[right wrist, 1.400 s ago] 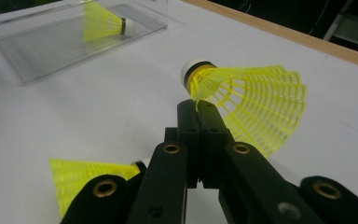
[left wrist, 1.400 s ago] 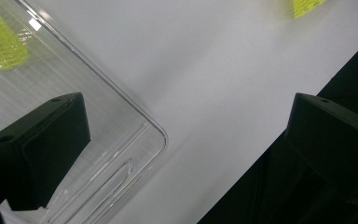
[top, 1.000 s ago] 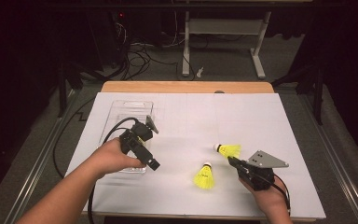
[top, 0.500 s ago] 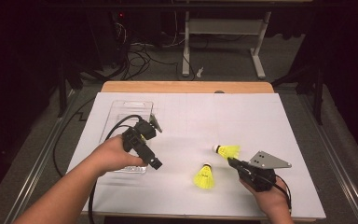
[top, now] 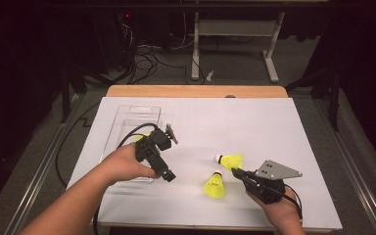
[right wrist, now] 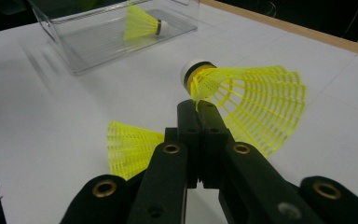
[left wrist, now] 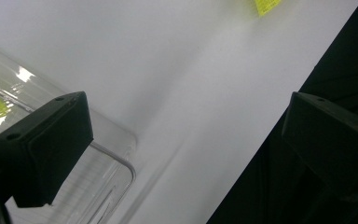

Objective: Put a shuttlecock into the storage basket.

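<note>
a person works at a white table [top: 284, 127] with tongs in each hand. the right tongs [top: 236, 171] sit closed, jaws together, pinching the edge of a yellow shuttlecock's [top: 231, 159] skirt; in the right gripper view the shuttlecock [right wrist: 247, 93] sits just beyond the jaw tips, its long axis lying across them, cork to the left. a second shuttlecock [top: 215, 185] lies flat just left of the jaws, near but apart. a clear tray [top: 127, 117], holding a third shuttlecock [right wrist: 142, 23], lies well ahead and left of the right tongs. the left tongs [top: 169, 175], jaws wide apart and holding nothing, hover at the tray's near corner. judging by this, the held shuttlecock goes to the tray.
</note>
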Demonstrator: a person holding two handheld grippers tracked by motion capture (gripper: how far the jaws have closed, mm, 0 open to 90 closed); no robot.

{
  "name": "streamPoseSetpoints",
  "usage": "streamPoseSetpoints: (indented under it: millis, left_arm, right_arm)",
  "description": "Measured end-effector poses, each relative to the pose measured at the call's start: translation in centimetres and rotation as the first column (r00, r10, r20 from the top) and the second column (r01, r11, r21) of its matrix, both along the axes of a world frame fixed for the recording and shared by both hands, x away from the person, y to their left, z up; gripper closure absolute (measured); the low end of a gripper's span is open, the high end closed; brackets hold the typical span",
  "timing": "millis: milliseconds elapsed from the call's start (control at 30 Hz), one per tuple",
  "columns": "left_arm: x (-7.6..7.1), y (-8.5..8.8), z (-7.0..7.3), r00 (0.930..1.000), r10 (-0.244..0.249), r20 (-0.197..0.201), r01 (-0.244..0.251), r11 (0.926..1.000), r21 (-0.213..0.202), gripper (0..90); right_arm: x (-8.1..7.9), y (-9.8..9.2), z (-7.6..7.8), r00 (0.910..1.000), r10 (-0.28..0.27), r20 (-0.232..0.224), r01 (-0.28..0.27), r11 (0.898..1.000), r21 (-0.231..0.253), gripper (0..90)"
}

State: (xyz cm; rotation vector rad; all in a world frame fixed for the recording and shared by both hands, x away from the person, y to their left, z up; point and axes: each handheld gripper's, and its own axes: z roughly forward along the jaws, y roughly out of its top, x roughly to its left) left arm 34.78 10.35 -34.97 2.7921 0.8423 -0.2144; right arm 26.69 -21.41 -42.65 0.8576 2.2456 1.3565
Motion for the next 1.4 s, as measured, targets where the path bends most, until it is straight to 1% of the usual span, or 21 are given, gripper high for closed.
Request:
streamPoseSetpoints:
  millis: [133,233,267,300,400,467,567,633,900,1033,1200,1267,1367,1400]
  left_arm:
    - [-0.1,-0.3,-0.1,0.9998,-0.018,0.004,0.018,0.9998,0.008,3.3]
    - [-0.2,-0.5,-0.2,0.9993,-0.037,0.008,0.037,0.9993,0.004,4.8]
    - [-0.2,-0.6,-0.2,0.9990,-0.044,0.005,0.044,0.9990,0.006,5.1]
    - [-0.2,-0.7,-0.2,0.9987,-0.050,0.012,0.050,0.9987,0.006,5.7]
    - [-0.3,-0.9,-0.3,0.9978,-0.066,0.012,0.066,0.9979,0.000,8.2]
    - [-0.4,-1.1,-0.3,0.9971,-0.074,0.015,0.074,0.9972,0.008,8.3]
    - [-0.5,-1.3,-0.4,0.9960,-0.087,0.020,0.087,0.9962,0.005,8.7]
    - [-0.6,-1.4,-0.5,0.9950,-0.097,0.024,0.097,0.9952,0.016,8.8]
    - [-0.8,-1.7,-0.8,0.9921,-0.121,0.035,0.120,0.9925,0.025,10.0]
    - [-1.0,-1.9,-1.0,0.9902,-0.134,0.039,0.134,0.9909,0.018,10.7]
    - [-1.1,-2.2,-1.1,0.9876,-0.152,0.038,0.151,0.9883,0.020,12.7]
    - [-1.1,-2.3,-1.2,0.9873,-0.154,0.039,0.154,0.9880,0.017,13.5]
    - [-1.1,-2.4,-1.2,0.9867,-0.159,0.036,0.158,0.9872,0.024,15.0]
    - [-1.2,-2.4,-1.2,0.9864,-0.161,0.034,0.160,0.9869,0.018,15.1]
  right_arm:
    - [-0.1,0.5,0.1,0.9997,0.024,-0.002,-0.024,1.000,0.006,90.0]
    - [-0.3,1.0,0.3,0.9989,0.047,-0.003,-0.047,0.999,0.016,90.0]
    - [-0.4,1.1,0.3,0.9987,0.050,-0.004,-0.050,0.999,0.016,90.0]
    - [-0.4,1.3,0.4,0.9983,0.058,-0.001,-0.058,0.998,0.013,90.0]
    - [-0.6,1.8,0.4,0.9972,0.074,0.000,-0.074,0.997,0.009,90.0]
    - [-0.7,2.1,0.4,0.9962,0.087,0.000,-0.087,0.996,0.011,90.0]
    - [-0.8,2.5,0.3,0.9950,0.100,-0.007,-0.100,0.995,0.016,90.0]
    - [-0.9,2.8,0.3,0.9937,0.112,-0.005,-0.112,0.994,0.013,90.0]
    - [-1.1,3.9,0.2,0.9887,0.150,-0.010,-0.150,0.989,0.013,90.0]
    - [-1.3,4.4,0.2,0.9864,0.164,-0.014,-0.164,0.986,0.016,90.0]
    - [-1.5,4.8,0.2,0.9834,0.181,-0.017,-0.180,0.983,0.024,90.0]
    - [-1.6,5.1,0.1,0.9818,0.189,-0.014,-0.189,0.982,0.017,90.0]
    - [-1.7,5.4,0.1,0.9798,0.199,-0.016,-0.199,0.980,0.021,90.0]
    - [-1.7,5.5,0.1,0.9789,0.204,-0.015,-0.203,0.979,0.020,90.0]
